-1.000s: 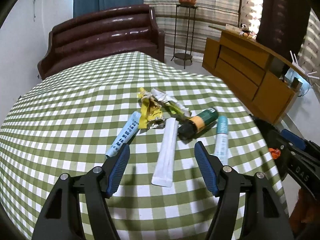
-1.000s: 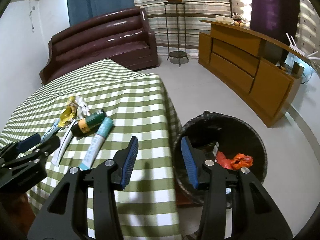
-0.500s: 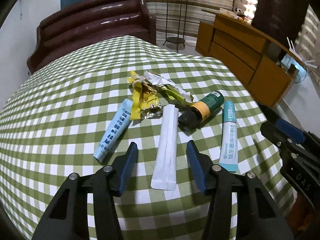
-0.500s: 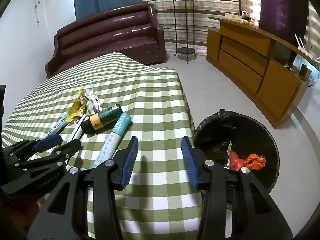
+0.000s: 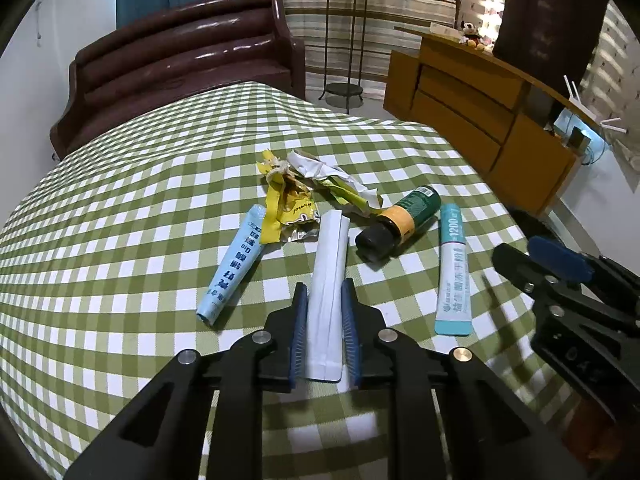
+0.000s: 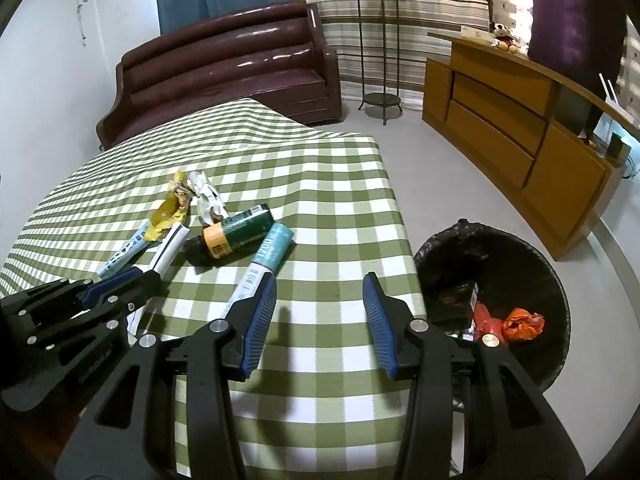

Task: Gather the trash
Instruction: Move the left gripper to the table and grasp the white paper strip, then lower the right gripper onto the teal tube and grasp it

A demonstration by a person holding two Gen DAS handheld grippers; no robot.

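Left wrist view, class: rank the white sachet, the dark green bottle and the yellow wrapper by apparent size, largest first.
1. white sachet, though it lies nearest the camera
2. and 3. dark green bottle and yellow wrapper: too alike to rank

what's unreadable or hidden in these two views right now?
- White packet: left wrist view, its near long edges sit behind the left tongs; actual contact cannot be confirmed.
- Trash bin: right wrist view, near rim and part of the contents hidden by the right tongs.
- Green bottle: label print too small in both views.
- Blue tube: lower end behind the tongs' finger.
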